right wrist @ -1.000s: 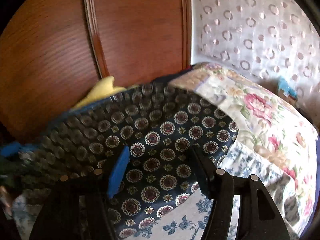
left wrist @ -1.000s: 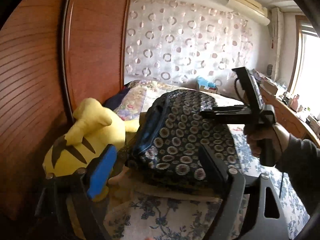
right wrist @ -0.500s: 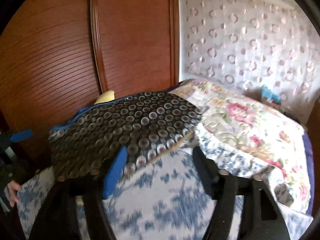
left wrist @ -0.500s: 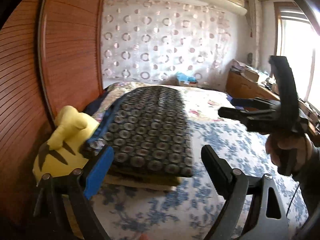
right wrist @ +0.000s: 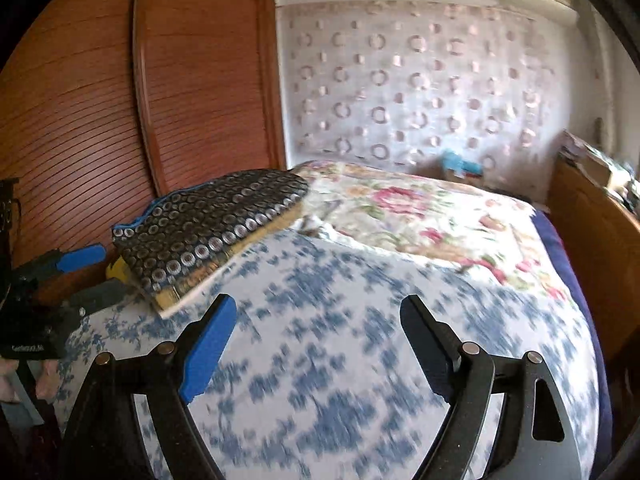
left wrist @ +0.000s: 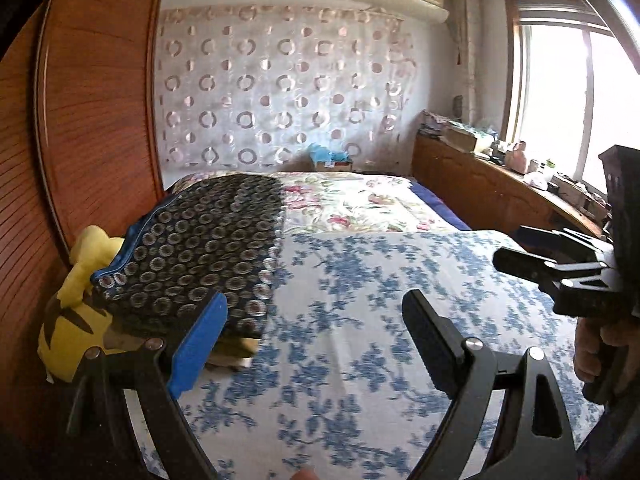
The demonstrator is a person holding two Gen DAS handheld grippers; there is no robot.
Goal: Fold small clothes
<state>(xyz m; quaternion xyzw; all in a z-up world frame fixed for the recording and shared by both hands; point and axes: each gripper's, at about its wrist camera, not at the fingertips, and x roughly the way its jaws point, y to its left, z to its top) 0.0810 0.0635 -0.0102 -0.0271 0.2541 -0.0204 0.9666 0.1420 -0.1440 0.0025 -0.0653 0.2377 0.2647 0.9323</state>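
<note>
Both spread grippers, left gripper (left wrist: 316, 316) and right gripper (right wrist: 318, 320), have withdrawn; folded garment (left wrist: 200, 248) lies ahead-left.

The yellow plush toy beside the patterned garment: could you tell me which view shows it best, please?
The left wrist view: the yellow plush toy shows its body and dark stripes beside the patterned garment. The right wrist view shows only a yellow sliver under the garment.
</note>
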